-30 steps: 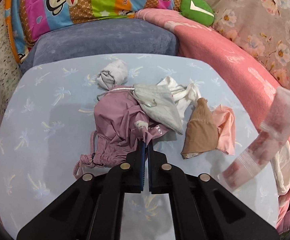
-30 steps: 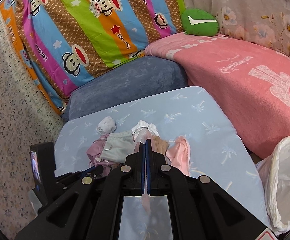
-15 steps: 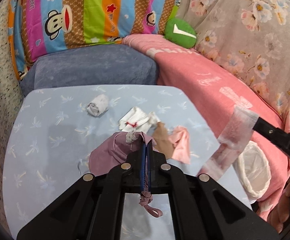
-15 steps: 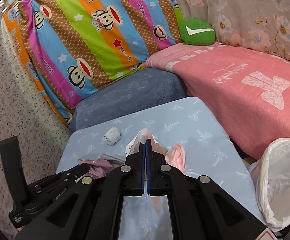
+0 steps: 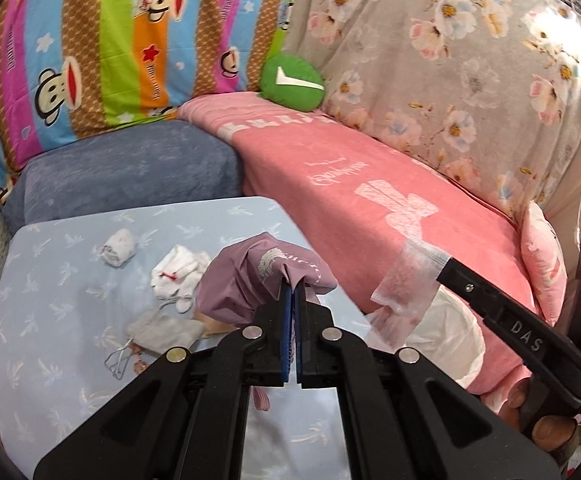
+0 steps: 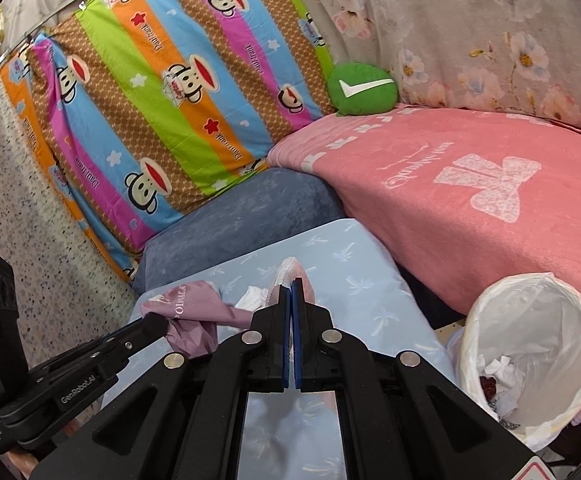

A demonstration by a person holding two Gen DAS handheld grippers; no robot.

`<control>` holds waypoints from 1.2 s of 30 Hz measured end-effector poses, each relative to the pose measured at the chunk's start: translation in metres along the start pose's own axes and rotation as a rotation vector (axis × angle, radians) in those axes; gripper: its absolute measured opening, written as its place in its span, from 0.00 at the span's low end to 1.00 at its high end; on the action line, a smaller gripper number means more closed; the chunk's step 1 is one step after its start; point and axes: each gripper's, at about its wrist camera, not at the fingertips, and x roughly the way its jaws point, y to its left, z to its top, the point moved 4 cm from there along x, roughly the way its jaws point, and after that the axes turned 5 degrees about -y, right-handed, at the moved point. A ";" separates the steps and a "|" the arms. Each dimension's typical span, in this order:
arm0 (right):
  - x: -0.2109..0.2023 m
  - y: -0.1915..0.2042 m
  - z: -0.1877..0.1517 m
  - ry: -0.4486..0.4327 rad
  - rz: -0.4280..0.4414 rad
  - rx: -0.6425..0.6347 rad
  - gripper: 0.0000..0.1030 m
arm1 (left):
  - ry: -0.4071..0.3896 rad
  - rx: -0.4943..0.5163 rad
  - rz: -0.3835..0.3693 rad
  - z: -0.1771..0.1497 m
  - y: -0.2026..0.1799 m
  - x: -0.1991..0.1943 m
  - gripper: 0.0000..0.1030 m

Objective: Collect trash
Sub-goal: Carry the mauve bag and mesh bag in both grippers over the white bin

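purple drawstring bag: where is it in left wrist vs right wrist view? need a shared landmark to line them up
Left wrist: purple drawstring bag at centre, clamped in the left hand-held gripper, lifted above the blue table.
Right wrist: same bag lower left, hanging from the left gripper's tip.
Shared landmark: green check-mark cushion, upper centre in both.

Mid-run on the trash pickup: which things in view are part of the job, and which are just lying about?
Job:
- purple bag, shut in left gripper
- clear plastic bag, shut in right gripper
- white-lined bin
- white wads on table

Lying about:
- green cushion
- pink blanket
- monkey-print pillow
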 end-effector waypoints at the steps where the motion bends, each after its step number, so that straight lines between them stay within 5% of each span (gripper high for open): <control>1: -0.005 -0.007 0.001 -0.006 -0.005 0.008 0.02 | 0.000 0.011 -0.010 0.001 -0.009 0.001 0.01; 24: -0.067 -0.165 0.001 -0.055 -0.200 0.164 0.02 | 0.114 0.228 -0.191 -0.032 -0.176 0.069 0.01; 36: -0.075 -0.231 -0.010 -0.033 -0.285 0.227 0.02 | 0.197 0.292 -0.239 -0.056 -0.224 0.102 0.01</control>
